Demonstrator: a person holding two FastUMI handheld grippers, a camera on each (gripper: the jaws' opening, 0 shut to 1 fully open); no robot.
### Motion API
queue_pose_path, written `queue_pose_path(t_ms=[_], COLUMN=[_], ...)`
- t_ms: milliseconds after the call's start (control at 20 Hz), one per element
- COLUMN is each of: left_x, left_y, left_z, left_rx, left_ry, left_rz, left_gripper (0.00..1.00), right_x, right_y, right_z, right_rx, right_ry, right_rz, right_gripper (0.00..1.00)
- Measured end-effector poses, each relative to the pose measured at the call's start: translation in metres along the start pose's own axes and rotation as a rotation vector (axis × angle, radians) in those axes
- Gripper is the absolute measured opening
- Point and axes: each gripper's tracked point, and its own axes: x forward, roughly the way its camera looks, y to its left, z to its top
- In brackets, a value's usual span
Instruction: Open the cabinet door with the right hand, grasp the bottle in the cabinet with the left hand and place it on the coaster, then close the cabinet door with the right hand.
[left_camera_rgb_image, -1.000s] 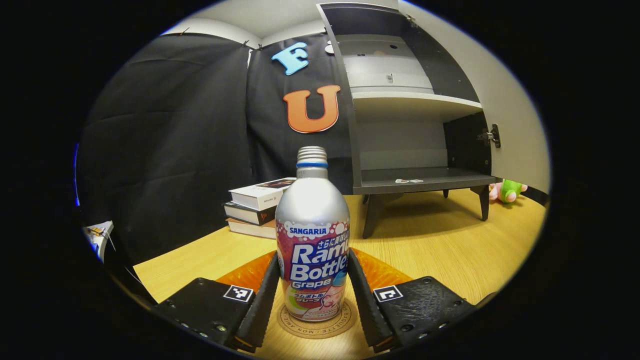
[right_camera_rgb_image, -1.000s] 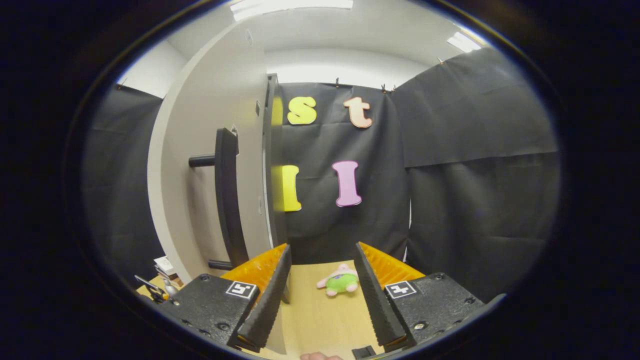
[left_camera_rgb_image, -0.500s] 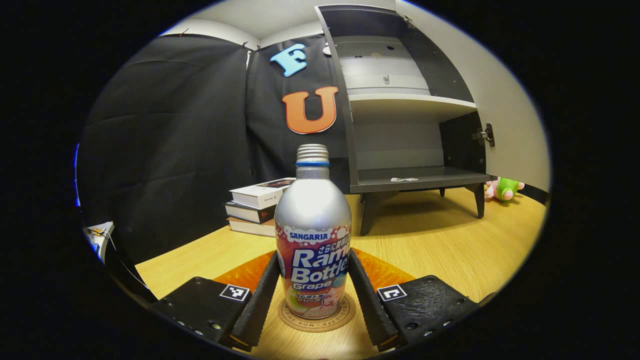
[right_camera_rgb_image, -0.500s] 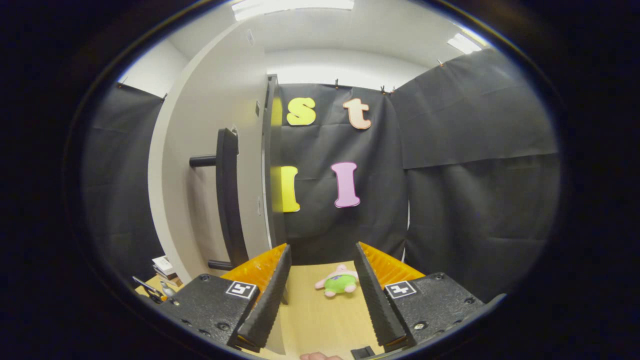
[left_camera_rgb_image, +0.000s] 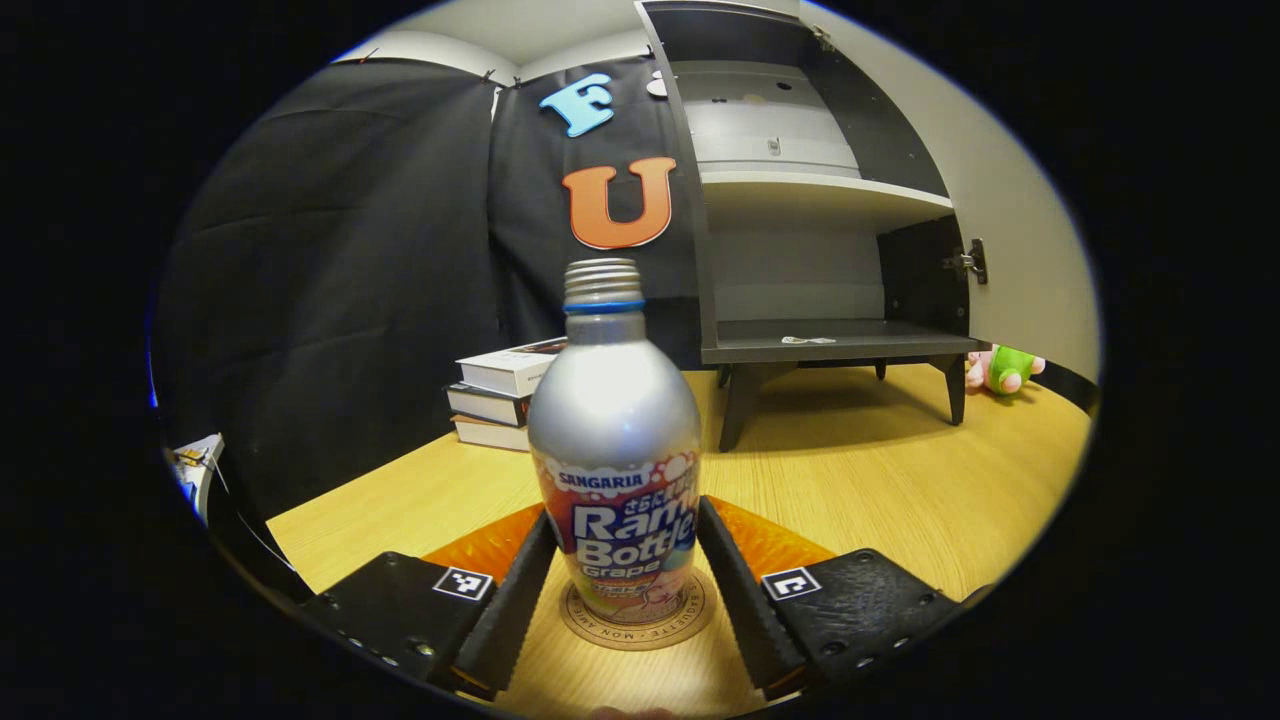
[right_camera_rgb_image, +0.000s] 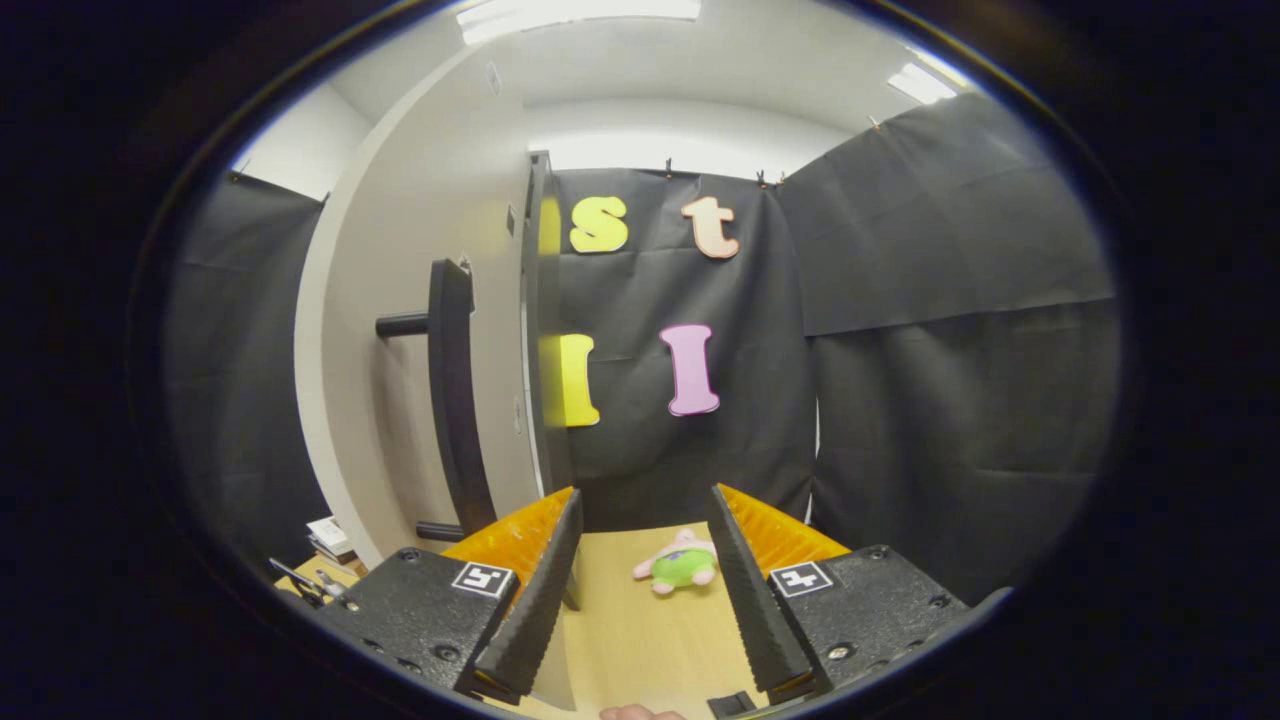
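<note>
Our left gripper (left_camera_rgb_image: 622, 575) had its jaws spread a bit, one on each side of the bottle (left_camera_rgb_image: 614, 470). We saw thin gaps btw them & the bottle, so we think they'd let go, w/ nothing held. The bottle stood straight up on the round coaster (left_camera_rgb_image: 637, 625), near the front edge of the tabletop (left_camera_rgb_image: 880, 480).

Our right gripper (right_camera_rgb_image: 640, 590) had its jaws open w/ nothing btw them. It pointed past the cabinet door (right_camera_rgb_image: 420, 340), w/ the door handle (right_camera_rgb_image: 450, 390) off to its left side, not touched.

Farther out, the cabinet (left_camera_rgb_image: 820, 240) stood open by the back edge of the tabletop, shelves bare except a small scrap. Books (left_camera_rgb_image: 505, 390) sat by the back edge too, & a soft toy (right_camera_rgb_image: 675, 563) by the far edge.

So we think: door opened, done. Bottle out & on the coaster, done. Left to do: pull the left gripper away, then shut the door w/ the right one.
</note>
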Motion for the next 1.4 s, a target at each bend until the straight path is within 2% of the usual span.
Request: queue_pose_path(t_ms=[50,150,250,400,550,650,700,800,900,1100,1300,1400], left_x=[-0.004,-0.008,-0.014,-0.027,-0.044,-0.060,-0.067,-0.079,-0.087,-0.098,-0.109,-0.116], left_y=[0.000,0.005,0.003,0.013,0.026,0.024,0.024,0.020,0.011,0.010,0.005,0.005], left_z=[0.001,0.007,0.018,0.042,0.084,0.125,0.145,0.186,0.214,0.259,0.286,0.302], left_rx=[0.001,0.011,0.011,0.015,0.021,0.000,-0.004,-0.002,-0.014,-0.015,-0.008,0.003], left_ry=[0.002,-0.016,-0.047,-0.099,-0.171,-0.237,-0.267,-0.313,-0.313,-0.283,-0.251,-0.289], left_rz=[0.001,0.010,-0.004,0.018,0.048,0.015,0.001,-0.027,-0.071,-0.069,-0.095,-0.093], left_gripper=[1.00,0.96,0.96,0.96,0.96,1.00,0.96,0.96,0.96,0.96,0.96,0.96], right_x=[0.000,0.000,-0.001,0.000,0.001,0.001,0.001,0.002,0.003,0.004,0.005,0.004], right_y=[0.000,0.001,0.000,0.000,0.001,0.001,0.001,0.002,0.002,0.003,0.009,0.010], right_z=[0.001,0.001,0.001,0.001,0.001,0.003,0.004,0.006,0.005,0.004,0.006,0.008], right_rx=[-0.004,-0.013,-0.016,-0.001,0.005,0.008,0.013,0.025,0.042,0.074,0.072,0.044], right_ry=[-0.002,-0.006,-0.008,-0.008,-0.012,-0.021,-0.023,-0.034,-0.036,-0.036,-0.058,-0.074], right_rz=[-0.003,-0.007,-0.009,-0.004,0.003,0.006,0.009,0.018,0.025,0.045,0.055,0.048], right_gripper=[0.79,0.79,0.79,0.79,0.79,0.79,0.79,0.79,0.79,0.79,0.79,0.74])
